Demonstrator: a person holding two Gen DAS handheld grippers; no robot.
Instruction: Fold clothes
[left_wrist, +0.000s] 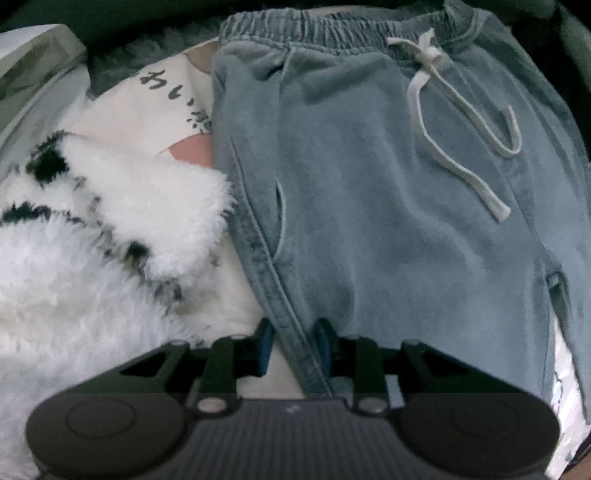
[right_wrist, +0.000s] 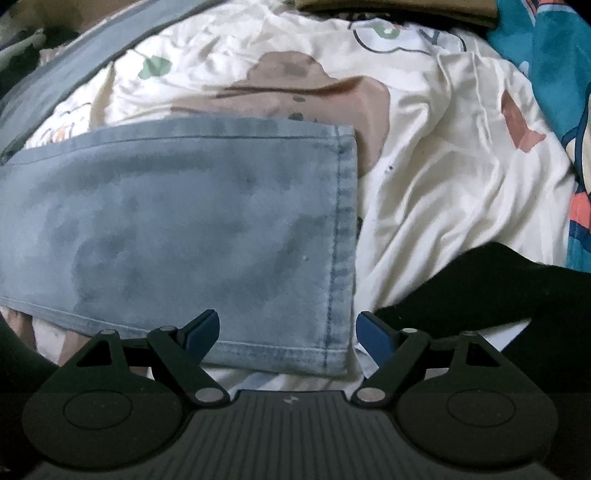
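Observation:
Light blue denim pants (left_wrist: 369, 184) lie flat on a cream printed bedsheet, with the elastic waistband (left_wrist: 332, 26) at the far end and a white drawstring (left_wrist: 443, 122) on top. My left gripper (left_wrist: 293, 347) is shut on the pants' side seam at the near edge. In the right wrist view the pant leg (right_wrist: 184, 229) lies across the sheet with its hem (right_wrist: 341, 240) on the right. My right gripper (right_wrist: 288, 339) is open, its blue pads either side of the hem's near corner.
A white fluffy garment with black marks (left_wrist: 92, 240) lies left of the pants. The cream bedsheet (right_wrist: 443, 184) spreads to the right. A black cloth (right_wrist: 498, 288) lies at the right, a teal printed fabric (right_wrist: 561, 92) at the far right, and a brown item (right_wrist: 399, 7) at the top.

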